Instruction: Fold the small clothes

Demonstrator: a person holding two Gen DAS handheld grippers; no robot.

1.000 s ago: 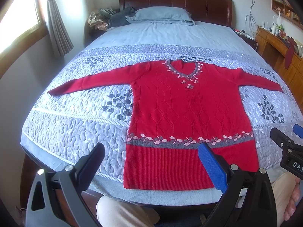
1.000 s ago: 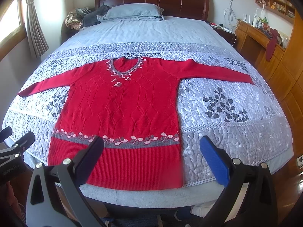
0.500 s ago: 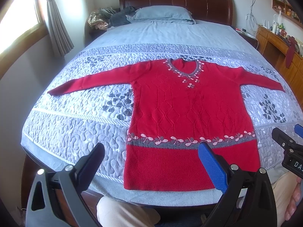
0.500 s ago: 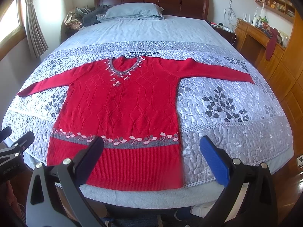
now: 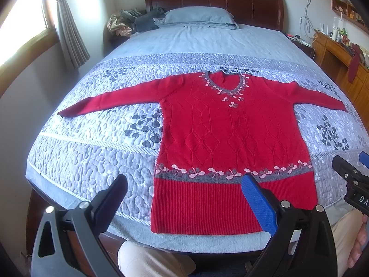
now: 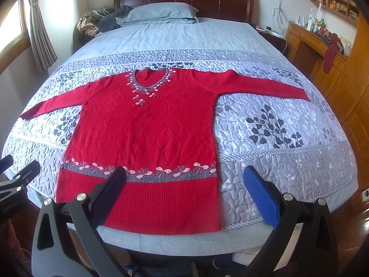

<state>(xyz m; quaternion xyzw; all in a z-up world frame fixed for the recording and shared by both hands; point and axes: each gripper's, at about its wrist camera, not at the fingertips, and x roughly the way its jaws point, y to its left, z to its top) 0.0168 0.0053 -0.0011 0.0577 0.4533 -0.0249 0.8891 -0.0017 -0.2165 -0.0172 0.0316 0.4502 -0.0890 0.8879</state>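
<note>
A red knit sweater (image 5: 230,136) (image 6: 147,133) lies flat and face up on the bed, both sleeves spread out sideways, hem toward me, with a grey flowered band near the hem and a grey V-neck. My left gripper (image 5: 184,198) hovers open over the bed's near edge, in front of the hem's left part. My right gripper (image 6: 184,189) is open too, held in front of the hem's right corner. Neither touches the sweater. The right gripper's tip shows at the right edge of the left wrist view.
The quilted grey bedspread (image 5: 96,161) (image 6: 288,161) covers the bed. A pillow (image 6: 161,12) and a heap of clothes (image 6: 101,20) sit at the dark wooden headboard. A wooden desk with shelves (image 6: 322,43) stands right, a window with curtain (image 5: 66,23) left. A person's knees (image 5: 156,260) show below.
Both views have crept very slightly; the sweater lies unchanged and both grippers remain open.
</note>
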